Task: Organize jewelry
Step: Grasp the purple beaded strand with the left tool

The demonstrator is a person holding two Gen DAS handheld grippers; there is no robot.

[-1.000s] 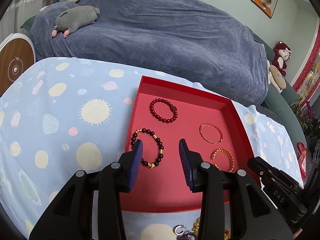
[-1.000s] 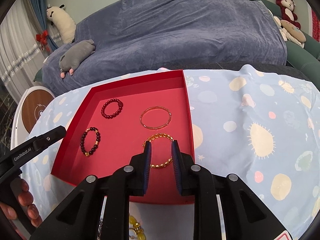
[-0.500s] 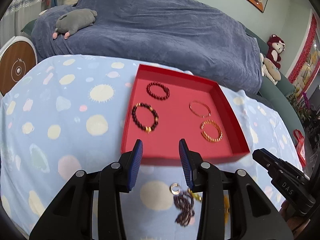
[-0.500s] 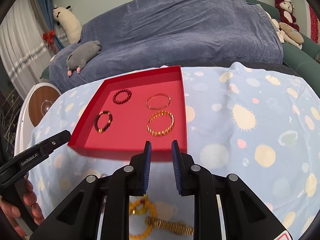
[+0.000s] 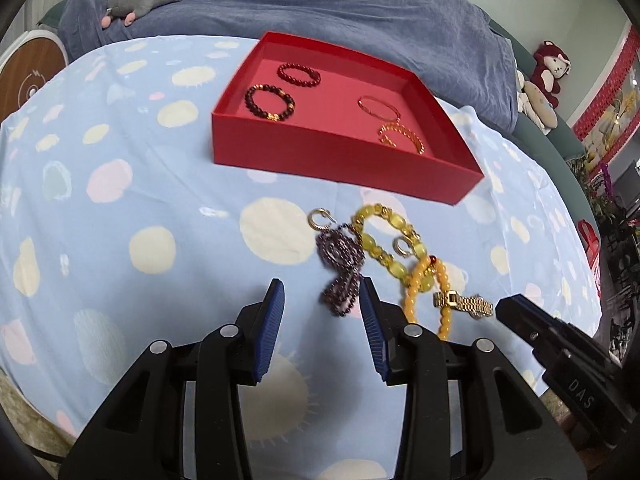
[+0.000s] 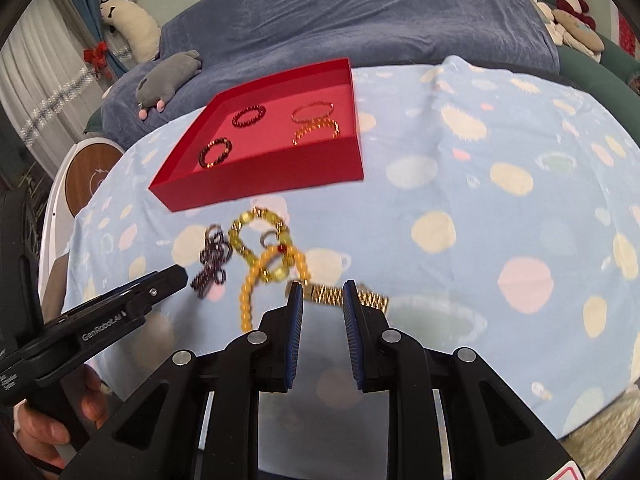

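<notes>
Both grippers have pulled back off the red tray [image 5: 344,156] since the earlier frames; a loose jewelry pile, then barely in view, now lies just ahead of them. Left gripper [image 5: 322,300]: jaws part open, just been widening, holding nothing; the tail of the dark purple bead strand [image 5: 340,264] sits between and just past its tips, contact unclear. Right gripper [image 6: 320,300]: jaws narrowly apart, empty, tips just above the gold watch-style band [image 6: 340,294]; whether they touch it is hard to tell. Beyond the tips: orange bead bracelet [image 6: 256,280], yellow bead bracelet [image 5: 380,240], two small silver rings [image 5: 320,218]. Farther out, the tray holds four bracelets: two dark beaded [image 5: 270,102], two gold [image 5: 400,136]. Blue spotted cloth [image 5: 120,220] under all.
</notes>
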